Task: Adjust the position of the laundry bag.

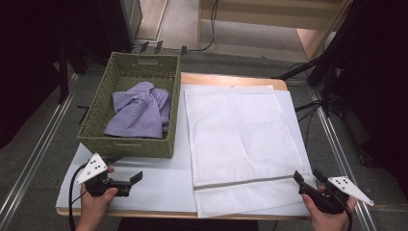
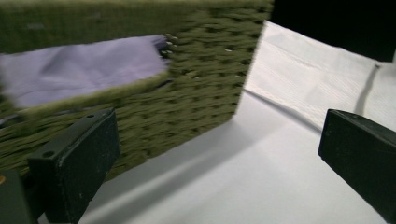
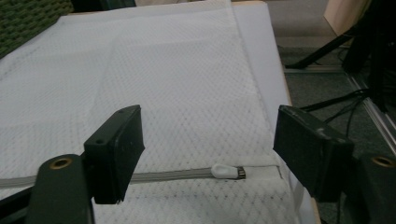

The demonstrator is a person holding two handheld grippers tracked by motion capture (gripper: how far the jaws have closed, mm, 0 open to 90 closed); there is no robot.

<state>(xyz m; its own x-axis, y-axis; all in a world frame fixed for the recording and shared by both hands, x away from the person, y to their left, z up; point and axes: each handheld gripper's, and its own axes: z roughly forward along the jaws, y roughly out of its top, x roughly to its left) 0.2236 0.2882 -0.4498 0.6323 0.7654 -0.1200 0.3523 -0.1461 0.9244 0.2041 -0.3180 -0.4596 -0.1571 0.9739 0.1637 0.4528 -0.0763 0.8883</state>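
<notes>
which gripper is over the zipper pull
The right gripper: the zipper pull on the mesh bag lies between its open jaws. The left gripper faces the basket.

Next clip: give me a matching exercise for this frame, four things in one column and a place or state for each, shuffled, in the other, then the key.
Things:
1. purple garment
2. zipper pull
3. green woven basket
4. left claw

Places or states:
A. stands at the table's left, beside the white mesh bag
B. lies crumpled inside the basket
C. open, with nothing between its jaws, near the basket's front
D. sits at the right end of the grey zipper, between the jaws of the right claw

Pairs: 1-B, 2-D, 3-A, 4-C
</notes>
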